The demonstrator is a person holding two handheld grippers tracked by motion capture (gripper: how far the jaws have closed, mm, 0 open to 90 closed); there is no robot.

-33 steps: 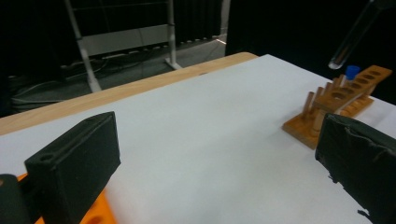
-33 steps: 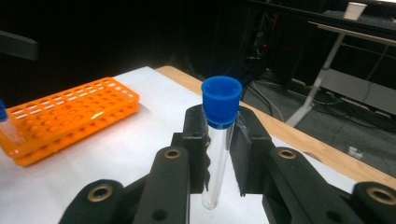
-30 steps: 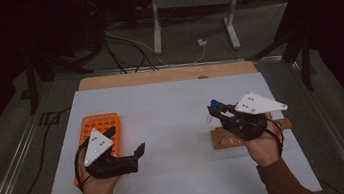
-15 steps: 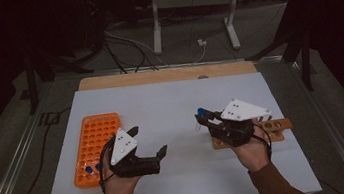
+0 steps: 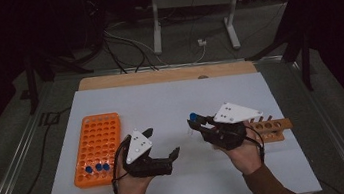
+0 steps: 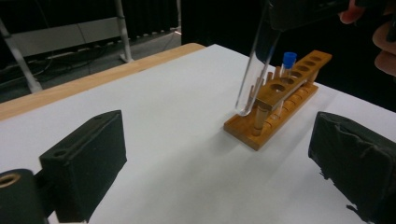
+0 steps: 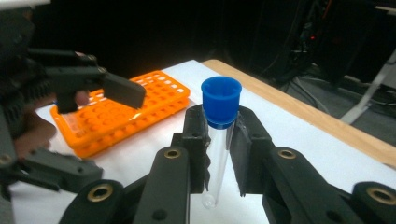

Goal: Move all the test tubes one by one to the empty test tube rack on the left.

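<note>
Blue-capped tube [image 7: 219,135] is sitting squeezed in the right claw [image 7: 218,140], above the white tabletop [image 5: 170,102] near the wooden rack [image 5: 270,129]. The left claw [image 5: 161,144] is hanging wide, holding nothing, its jaws having just been closing a little, beside the orange rack [image 5: 98,142].

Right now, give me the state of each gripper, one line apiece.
Left gripper: open, nothing between its jaws, which have just been closing a little.
Right gripper: shut on the blue-capped test tube, held near the wooden rack.
</note>
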